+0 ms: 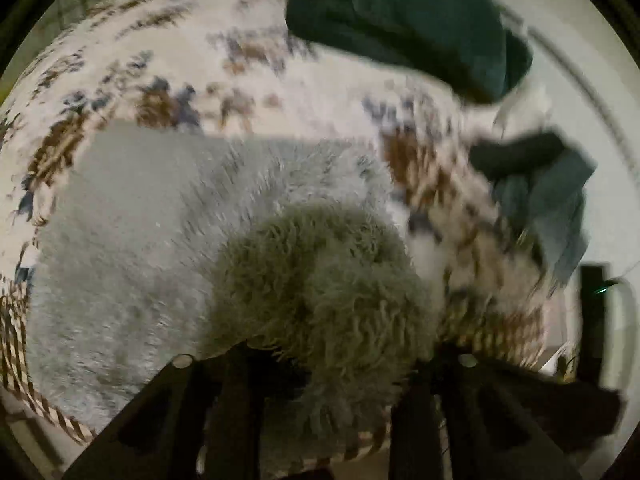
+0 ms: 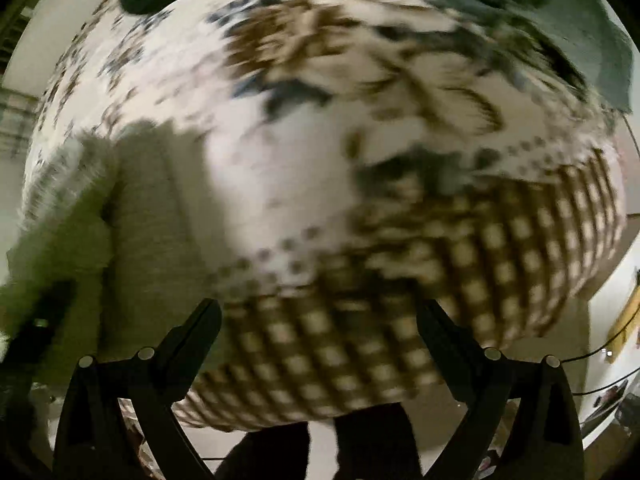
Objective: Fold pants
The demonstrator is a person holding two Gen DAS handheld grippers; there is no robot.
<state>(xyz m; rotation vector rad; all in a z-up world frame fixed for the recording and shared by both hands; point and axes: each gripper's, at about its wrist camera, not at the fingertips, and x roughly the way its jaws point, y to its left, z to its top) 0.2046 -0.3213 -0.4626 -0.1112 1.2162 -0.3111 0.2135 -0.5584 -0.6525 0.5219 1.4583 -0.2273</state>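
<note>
A: Two views, both motion-blurred. Largest item: the patterned cloth (image 1: pixel 256 40), white with brown and blue motifs and a brown checked border, covering the surface across most of each frame.

B: Agreed. Next by size?

A: The fluffy grey pants (image 1: pixel 132 220). Left wrist view: they lie flat on the cloth from 9 o'clock to centre, and one bunched portion rises at 6 o'clock into the left gripper (image 1: pixel 320 364).

B: Jaws there?

A: Pinching the bunched fleece of the pants; pile spills over both black fingers (image 1: pixel 236 396).

B: Other garments?

A: A dark green garment (image 1: pixel 408 20) at 12 to 1 o'clock, and a smaller grey-blue garment (image 1: pixel 560 208) at 3 o'clock, both on the cloth, apart from the pants.

B: Right wrist view?

A: The right gripper (image 2: pixel 320 320) sits at 6 o'clock over the checked border; its jaws are spread wide with nothing between them. The pants appear at 8 to 9 o'clock, clear of those fingers.
</note>
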